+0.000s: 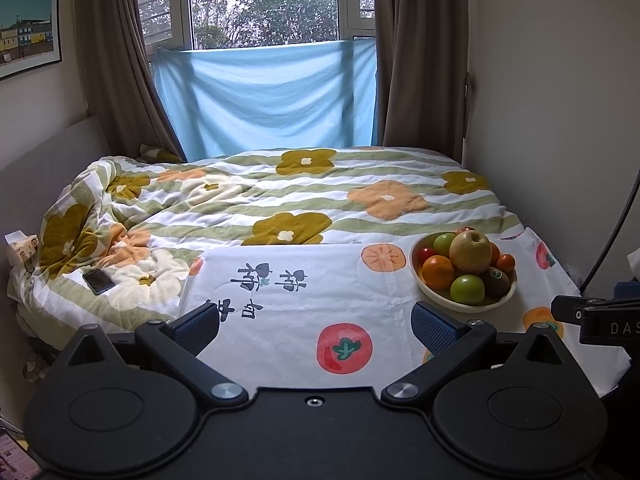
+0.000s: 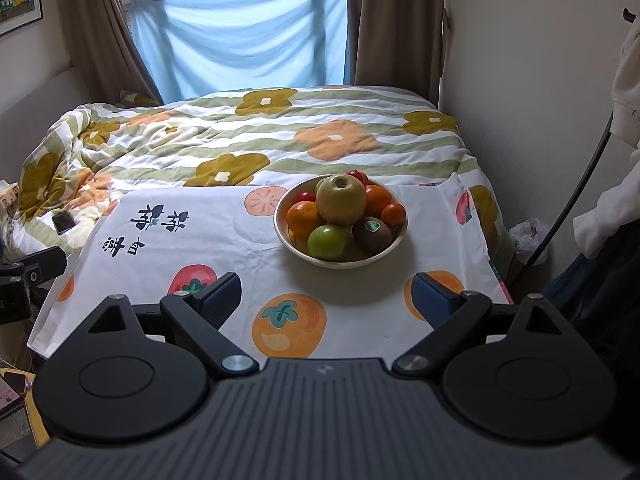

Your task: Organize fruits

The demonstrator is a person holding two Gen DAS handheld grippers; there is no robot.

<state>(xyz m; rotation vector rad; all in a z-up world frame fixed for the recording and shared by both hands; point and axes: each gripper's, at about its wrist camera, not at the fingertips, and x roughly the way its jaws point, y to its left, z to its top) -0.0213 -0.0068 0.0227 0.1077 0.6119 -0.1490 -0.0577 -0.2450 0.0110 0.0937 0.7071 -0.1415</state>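
Small bedroom, bed under a curtained window, a printed cloth spread flat over the near end, likely as a sorting surface. On it a bowl heaped with fruit: big pear on top, oranges, green apples, a kiwi around. Right hand-held gripper spread wide, squared to the bowl; left hand-held gripper spread too, off to the side, nothing held.

Soft daylight enters from the window at the top centre of both views. The glass is overexposed and almost white. The blue cloth below it glows from behind. Shadows are weak; the bowl casts only a faint one. Corners are dark, straight lines bend near the edges, and focus is sharp.
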